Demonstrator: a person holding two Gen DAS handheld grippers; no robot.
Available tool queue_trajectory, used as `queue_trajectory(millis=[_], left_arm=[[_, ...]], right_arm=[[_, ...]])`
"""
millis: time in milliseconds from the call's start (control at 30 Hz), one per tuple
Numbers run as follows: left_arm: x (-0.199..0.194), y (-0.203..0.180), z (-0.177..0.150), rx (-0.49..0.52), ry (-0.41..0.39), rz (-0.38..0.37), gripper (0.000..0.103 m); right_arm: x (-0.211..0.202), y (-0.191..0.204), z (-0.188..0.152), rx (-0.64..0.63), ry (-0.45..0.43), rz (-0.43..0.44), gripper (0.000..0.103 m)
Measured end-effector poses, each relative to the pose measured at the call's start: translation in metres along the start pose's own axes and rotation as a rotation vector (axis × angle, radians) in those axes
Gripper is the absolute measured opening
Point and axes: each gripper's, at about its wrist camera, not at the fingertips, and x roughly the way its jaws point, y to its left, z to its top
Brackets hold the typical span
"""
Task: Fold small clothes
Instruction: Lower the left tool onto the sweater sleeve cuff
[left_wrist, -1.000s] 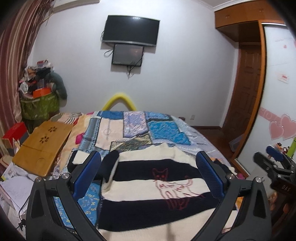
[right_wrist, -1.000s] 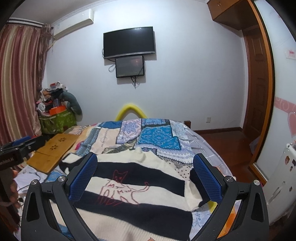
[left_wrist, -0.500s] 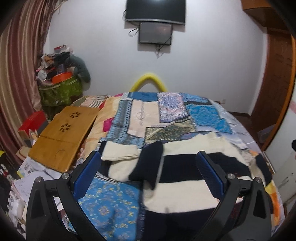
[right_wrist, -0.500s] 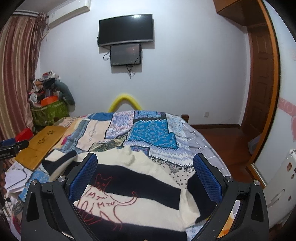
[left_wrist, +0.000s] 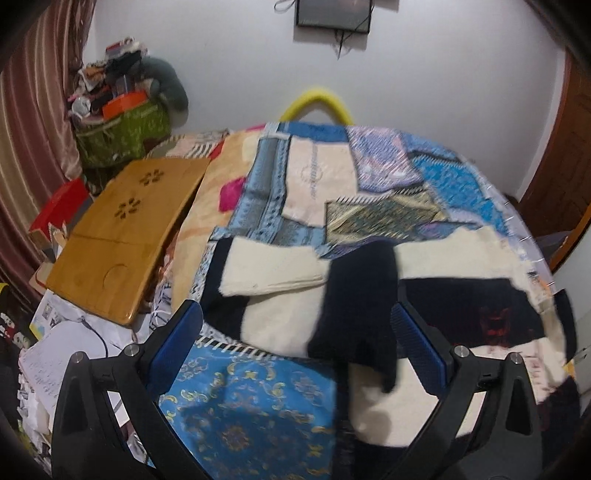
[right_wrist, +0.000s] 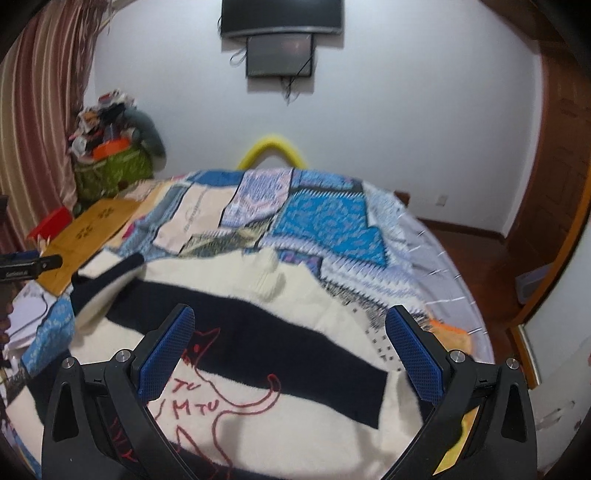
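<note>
A cream and black striped sweater (right_wrist: 258, 325) with a red cat outline (right_wrist: 207, 391) lies flat on the bed. In the left wrist view its left sleeve (left_wrist: 295, 291) lies folded over the body. My left gripper (left_wrist: 295, 332) is open and empty above that sleeve. My right gripper (right_wrist: 291, 332) is open and empty above the sweater's chest, near the cat outline. The left gripper's tip (right_wrist: 29, 264) shows at the left edge of the right wrist view.
The bed carries a blue patchwork quilt (left_wrist: 369, 184). A wooden lap tray (left_wrist: 122, 229) and loose papers (left_wrist: 55, 354) lie on its left side. A green bin (left_wrist: 122, 136) of clutter stands by the curtain. A wooden door (right_wrist: 554, 147) is on the right.
Both grippers have tilted down and come closer to the sweater. The left gripper has swung left over the folded sleeve. Both stay open.
</note>
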Motion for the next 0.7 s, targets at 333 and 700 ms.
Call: queue_trajectory(millis=[333, 700], left_arm=[[0.076, 0.021, -0.008, 0.070, 0.152, 0.071, 0.103], [0.138, 0.010, 0.007, 0.266, 0.187, 0.181, 0.103]], right_arm=[[0.049, -0.009, -0.004, 0.039, 0.154, 0.072, 0.101], [0.087, -0.013, -0.012, 0.062, 0.249, 0.088, 0.101]])
